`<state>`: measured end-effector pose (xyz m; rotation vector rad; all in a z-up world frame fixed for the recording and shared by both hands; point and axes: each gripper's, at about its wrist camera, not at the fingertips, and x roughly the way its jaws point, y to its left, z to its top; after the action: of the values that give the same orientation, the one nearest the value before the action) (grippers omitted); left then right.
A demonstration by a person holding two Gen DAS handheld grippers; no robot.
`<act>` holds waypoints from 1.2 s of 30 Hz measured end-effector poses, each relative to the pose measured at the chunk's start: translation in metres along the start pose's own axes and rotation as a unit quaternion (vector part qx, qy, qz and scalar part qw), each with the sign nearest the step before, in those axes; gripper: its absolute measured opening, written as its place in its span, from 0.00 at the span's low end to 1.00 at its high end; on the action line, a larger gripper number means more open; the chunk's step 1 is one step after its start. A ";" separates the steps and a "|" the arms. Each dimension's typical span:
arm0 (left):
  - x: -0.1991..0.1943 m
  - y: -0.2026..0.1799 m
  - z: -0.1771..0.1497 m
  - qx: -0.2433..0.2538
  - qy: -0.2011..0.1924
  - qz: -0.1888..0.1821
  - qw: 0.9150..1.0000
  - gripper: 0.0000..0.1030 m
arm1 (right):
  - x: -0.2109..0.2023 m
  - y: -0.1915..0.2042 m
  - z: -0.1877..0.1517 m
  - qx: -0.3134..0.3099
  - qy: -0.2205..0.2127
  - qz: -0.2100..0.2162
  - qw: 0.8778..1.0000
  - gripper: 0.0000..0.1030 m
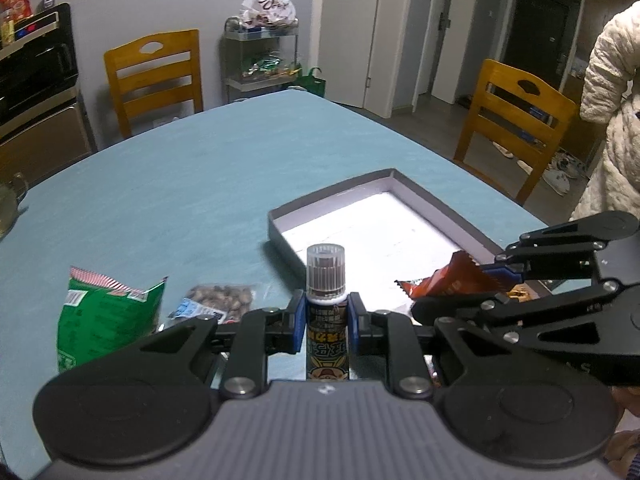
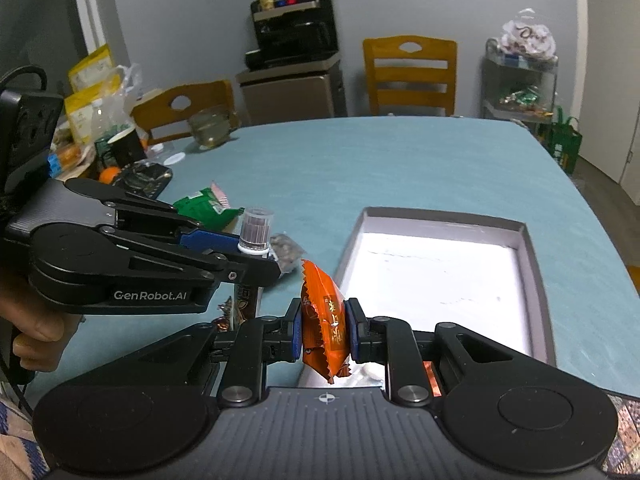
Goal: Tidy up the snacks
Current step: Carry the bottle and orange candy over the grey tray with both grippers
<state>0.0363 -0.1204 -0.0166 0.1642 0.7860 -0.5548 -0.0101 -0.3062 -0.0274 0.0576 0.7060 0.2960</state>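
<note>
My left gripper [image 1: 326,326] is shut on a small bottle [image 1: 326,280] with a clear ribbed cap and a printed label, held upright just left of the tray; it also shows in the right wrist view [image 2: 256,232]. My right gripper [image 2: 324,330] is shut on an orange snack packet [image 2: 326,320], held at the near left edge of a grey tray with a white floor [image 2: 532,280]. In the left wrist view the orange packet [image 1: 452,280] and the tray [image 1: 424,196] sit to the right. A green snack bag [image 1: 104,316] and a clear bag of nuts [image 1: 218,300] lie on the blue table.
The blue table [image 1: 180,184] reaches far back. Wooden chairs [image 1: 156,76] stand around it. Cluttered cups, bags and an orange [image 2: 108,174] crowd the far left corner in the right wrist view. A person in a white coat [image 1: 608,120] stands at the right.
</note>
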 end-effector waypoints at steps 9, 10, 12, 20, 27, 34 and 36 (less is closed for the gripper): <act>0.010 -0.010 0.005 0.013 0.004 -0.018 1.000 0.16 | -0.006 -0.009 -0.006 0.014 -0.001 -0.015 1.000 0.23; 0.011 -0.011 0.005 0.015 0.005 -0.019 1.000 0.16 | -0.006 -0.010 -0.006 0.015 -0.001 -0.017 1.000 0.23; 0.013 -0.014 0.006 0.018 0.006 -0.022 1.000 0.16 | -0.006 -0.011 -0.006 0.017 -0.002 -0.020 1.000 0.23; 0.024 -0.022 0.012 0.025 0.008 -0.030 0.999 0.16 | -0.009 -0.019 -0.008 0.029 -0.004 -0.035 0.999 0.23; 0.032 -0.027 0.016 0.030 0.009 -0.037 0.999 0.17 | -0.011 -0.024 -0.010 0.032 -0.003 -0.045 0.998 0.23; 0.035 -0.033 0.019 0.039 0.001 -0.038 0.999 0.17 | -0.014 -0.031 -0.012 0.039 -0.004 -0.056 0.998 0.23; 0.032 -0.036 0.022 0.047 -0.008 -0.034 0.998 0.16 | -0.014 -0.032 -0.012 0.041 -0.005 -0.057 0.998 0.23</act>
<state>0.0488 -0.1717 -0.0218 0.2201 0.7516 -0.6584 -0.0201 -0.3415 -0.0328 0.0959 0.7092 0.1570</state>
